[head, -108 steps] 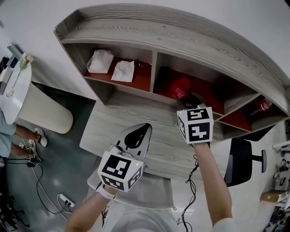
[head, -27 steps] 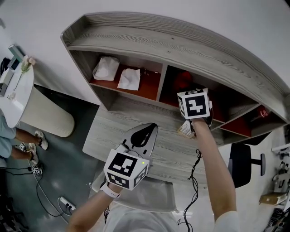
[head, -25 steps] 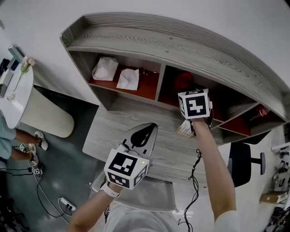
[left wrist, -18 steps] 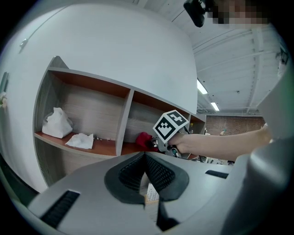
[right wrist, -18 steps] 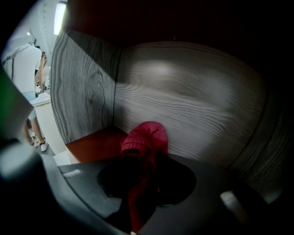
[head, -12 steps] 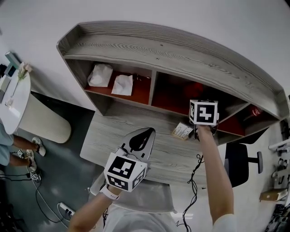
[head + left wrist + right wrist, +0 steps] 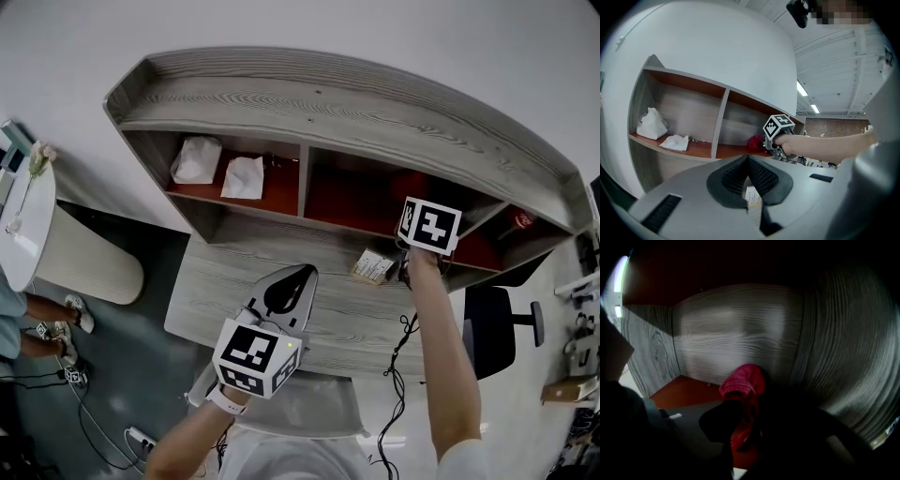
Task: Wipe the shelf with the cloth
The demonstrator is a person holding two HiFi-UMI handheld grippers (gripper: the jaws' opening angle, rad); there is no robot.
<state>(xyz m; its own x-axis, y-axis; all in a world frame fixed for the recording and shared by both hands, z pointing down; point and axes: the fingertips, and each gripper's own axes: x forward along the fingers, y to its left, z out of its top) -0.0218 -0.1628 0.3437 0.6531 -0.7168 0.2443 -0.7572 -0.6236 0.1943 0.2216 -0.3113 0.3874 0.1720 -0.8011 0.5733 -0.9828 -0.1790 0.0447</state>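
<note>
— Where is the cloth (image 7: 742,380) now?
— Pinched in the right tongs (image 7: 747,416), inside the middle bay of the shelf (image 7: 328,103). The red wad bulges above the jaw tips, close to the back wall, by the partition at 3 o'clock.
— Any change from four seconds ago?
— Yes. Back then the tongs were nearer the bay's 9 o'clock side, and the head view showed the cloth as a red lump just past them. They have since slid across to the 3 o'clock end, and from above their body now covers the cloth. The left gripper view shows it just at 9 o'clock of the right tongs.
— And the left tongs (image 7: 748,161)?
— Pressed together at the tips, with nothing between them. They hang over the desk (image 7: 225,281), at about 7 o'clock from the right ones, much where they were.
— Anything else different?
— A small box (image 7: 373,267) lies on the desk at 9 o'clock of the right wrist. Four seconds ago it was not in sight. The white wads (image 7: 195,159) in the left bay have not moved.
</note>
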